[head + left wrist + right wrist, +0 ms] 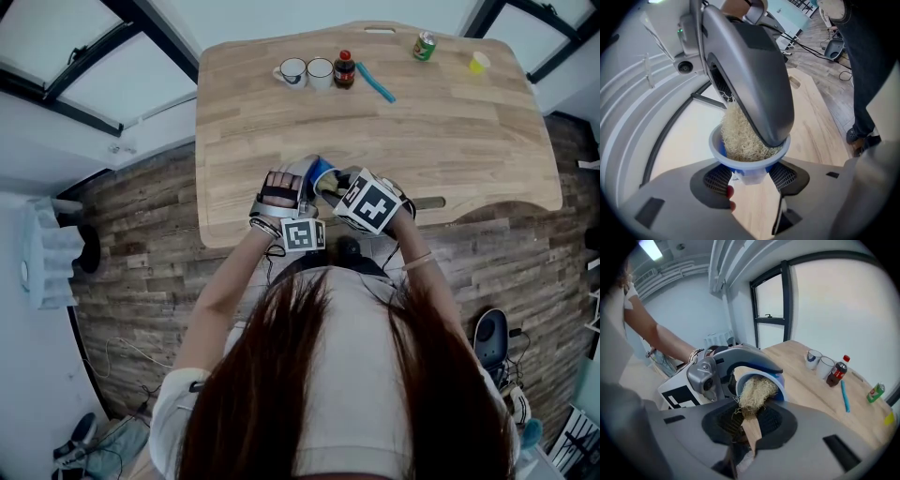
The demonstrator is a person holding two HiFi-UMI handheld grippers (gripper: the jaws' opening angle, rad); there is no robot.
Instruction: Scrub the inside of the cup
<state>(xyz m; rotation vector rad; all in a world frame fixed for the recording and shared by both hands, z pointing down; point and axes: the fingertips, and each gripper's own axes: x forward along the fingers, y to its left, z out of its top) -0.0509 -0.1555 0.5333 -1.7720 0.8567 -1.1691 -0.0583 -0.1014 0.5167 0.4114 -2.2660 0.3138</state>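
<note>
Cup [740,164] sits between the jaws of the left gripper [750,178]. The two ribbed pads press on its wall from both sides, low near the bottom, so these jaws stand wide but are closed on it. The cup is blue with a white rim, and its mouth points away from the left gripper, toward the right gripper [750,420].

The right gripper pinches a pale fibrous scrubber [754,394] at its jaw tips. Here the jaws are nearly together, with only the bundle of fibres between them. Just ahead of these tips the scrubber goes into the mouth of the cup and fills most of the opening (in the left gripper view we also see one grey jaw of the right gripper lying over the far side of the rim).

We see both grippers meeting tip to tip above the near edge of a wooden table [450,122]. Well beyond the tips of both grippers, along the far edge of the table, stand two white mugs [306,72] touching one another, and just beside them a small dark bottle [344,70] with a red cap. Farther to the right of the right gripper lie a blue stick [375,82], a green can [425,45] and a small yellow thing [479,62], which we cannot identify.
</note>
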